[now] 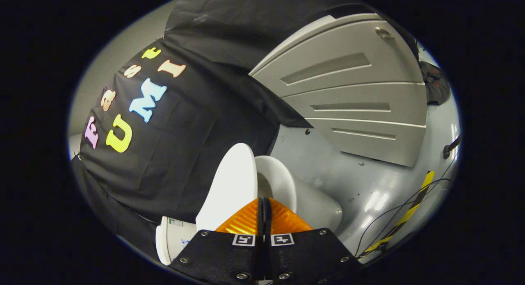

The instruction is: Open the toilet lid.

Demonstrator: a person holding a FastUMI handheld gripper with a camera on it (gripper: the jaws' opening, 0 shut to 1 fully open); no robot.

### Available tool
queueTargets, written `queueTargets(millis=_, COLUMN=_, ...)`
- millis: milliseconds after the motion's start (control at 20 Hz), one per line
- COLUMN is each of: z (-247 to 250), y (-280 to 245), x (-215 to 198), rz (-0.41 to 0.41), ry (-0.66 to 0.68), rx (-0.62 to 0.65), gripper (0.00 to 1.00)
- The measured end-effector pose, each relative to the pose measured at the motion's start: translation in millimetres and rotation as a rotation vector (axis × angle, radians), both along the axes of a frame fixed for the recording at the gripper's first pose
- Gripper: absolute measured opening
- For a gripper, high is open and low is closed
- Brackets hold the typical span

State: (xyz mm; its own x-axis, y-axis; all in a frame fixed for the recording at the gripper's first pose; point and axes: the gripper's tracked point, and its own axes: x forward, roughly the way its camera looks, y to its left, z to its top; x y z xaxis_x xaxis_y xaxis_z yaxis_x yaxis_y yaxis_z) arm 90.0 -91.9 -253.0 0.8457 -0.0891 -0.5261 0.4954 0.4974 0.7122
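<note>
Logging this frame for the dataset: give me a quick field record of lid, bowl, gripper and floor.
lid: toilet lid raised, standing apart from the bowl
bowl: toilet bowl just beyond the fingers, beside the lid
gripper: gripper fingers closed together, nothing visibly between them, tips at the lid and bowl
tank: toilet tank beside the lid, against the black cloth wall
floor: grey floor with cables and striped tape

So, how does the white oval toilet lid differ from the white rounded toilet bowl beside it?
The white oval toilet lid is a thin flat plate; the white rounded toilet bowl is a deep bulging body. The lid stands swung away from the bowl, nearer the black cloth. The lid looks brighter, the bowl greyer. Both are smooth. The gripper, fingers closed together, points where they meet.
</note>
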Motion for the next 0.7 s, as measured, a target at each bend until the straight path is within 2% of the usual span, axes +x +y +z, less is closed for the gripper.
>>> queueTargets(millis=500, z=127, y=47, x=14, rz=0.081, ry=-0.101, rx=-0.213, gripper=0.00)
queueTargets(millis=700, z=169, y=77, x=17, rz=0.138, ry=-0.120, rx=-0.353, gripper=0.00)
